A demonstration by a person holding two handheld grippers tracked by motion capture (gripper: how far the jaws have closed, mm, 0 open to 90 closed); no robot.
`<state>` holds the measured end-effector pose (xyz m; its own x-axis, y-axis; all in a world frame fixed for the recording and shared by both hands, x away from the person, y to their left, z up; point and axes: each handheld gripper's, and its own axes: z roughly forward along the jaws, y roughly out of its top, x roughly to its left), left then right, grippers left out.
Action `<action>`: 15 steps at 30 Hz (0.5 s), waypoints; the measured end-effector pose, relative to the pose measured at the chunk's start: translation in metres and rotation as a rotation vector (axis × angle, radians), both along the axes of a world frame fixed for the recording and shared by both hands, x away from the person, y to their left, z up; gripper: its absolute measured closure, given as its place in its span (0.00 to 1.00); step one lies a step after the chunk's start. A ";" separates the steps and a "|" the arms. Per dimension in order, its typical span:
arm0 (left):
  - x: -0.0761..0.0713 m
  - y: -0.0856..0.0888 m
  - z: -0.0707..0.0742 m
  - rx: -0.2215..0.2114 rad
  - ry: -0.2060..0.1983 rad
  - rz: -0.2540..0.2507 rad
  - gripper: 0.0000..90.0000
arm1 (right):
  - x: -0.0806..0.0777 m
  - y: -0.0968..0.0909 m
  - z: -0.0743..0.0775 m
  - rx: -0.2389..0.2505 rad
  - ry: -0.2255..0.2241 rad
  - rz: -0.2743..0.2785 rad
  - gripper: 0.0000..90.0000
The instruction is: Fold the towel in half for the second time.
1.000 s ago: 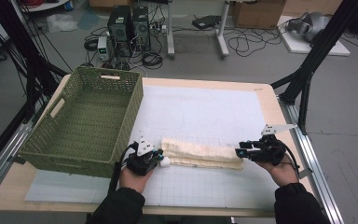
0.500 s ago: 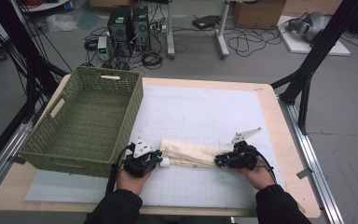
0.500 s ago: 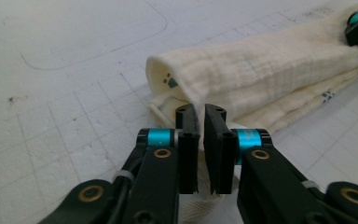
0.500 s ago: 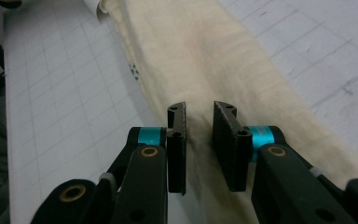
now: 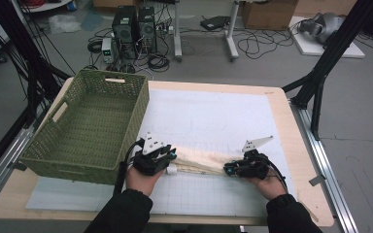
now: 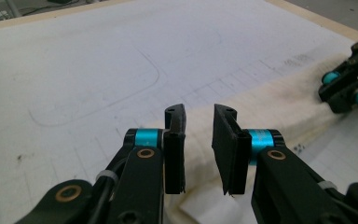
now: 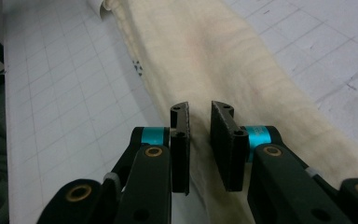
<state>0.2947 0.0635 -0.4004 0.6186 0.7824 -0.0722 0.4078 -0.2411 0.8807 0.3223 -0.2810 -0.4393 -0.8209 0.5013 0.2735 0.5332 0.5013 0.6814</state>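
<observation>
A folded cream cloth (image 5: 199,162) lies on the white mat (image 5: 213,116) at the near side of the table (image 5: 277,97), just right of the green basket (image 5: 68,165), with one gripper at each end. The left gripper (image 5: 171,160) sits at the cloth's left end. Its fingers have just been opening and now stand a little apart, with nothing between them; in the left gripper view the cloth shows below and beyond the gap. The right gripper (image 5: 228,170) is at the right end. Its fingers have just been closing and now leave a narrow gap. In the right gripper view the cloth runs under and past them, and no fold looks pinched. The step in hand seems to be getting a hold on both ends so the cloth can be lifted, probably toward the basket. To do it well, each gripper should drop until the lower finger slides under every layer of the fold, not just the top one, then close fully before any lift. The left gripper looks set a little high and needs to come back down over the edge. Both ends should rise together and level, so the fold stays flat and the middle does not sag open or drag on the mat.
</observation>
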 end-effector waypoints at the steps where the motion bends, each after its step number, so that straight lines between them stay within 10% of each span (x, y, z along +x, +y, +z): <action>1: 0.005 -0.003 0.000 0.003 0.013 -0.008 0.82 | 0.000 0.000 0.000 -0.002 -0.002 0.003 0.86; 11: 0.017 -0.014 -0.042 0.116 0.177 -0.037 0.85 | -0.005 -0.014 -0.001 0.009 -0.021 -0.016 0.82; 15: 0.011 -0.009 -0.048 0.099 0.129 -0.039 0.86 | -0.011 -0.024 0.000 -0.023 -0.057 -0.033 0.80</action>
<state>0.3057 0.0544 -0.4480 0.6396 0.7649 -0.0766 0.5044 -0.3424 0.7927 0.3108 -0.3050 -0.4393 -0.8175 0.5343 0.2152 0.5108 0.5000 0.6994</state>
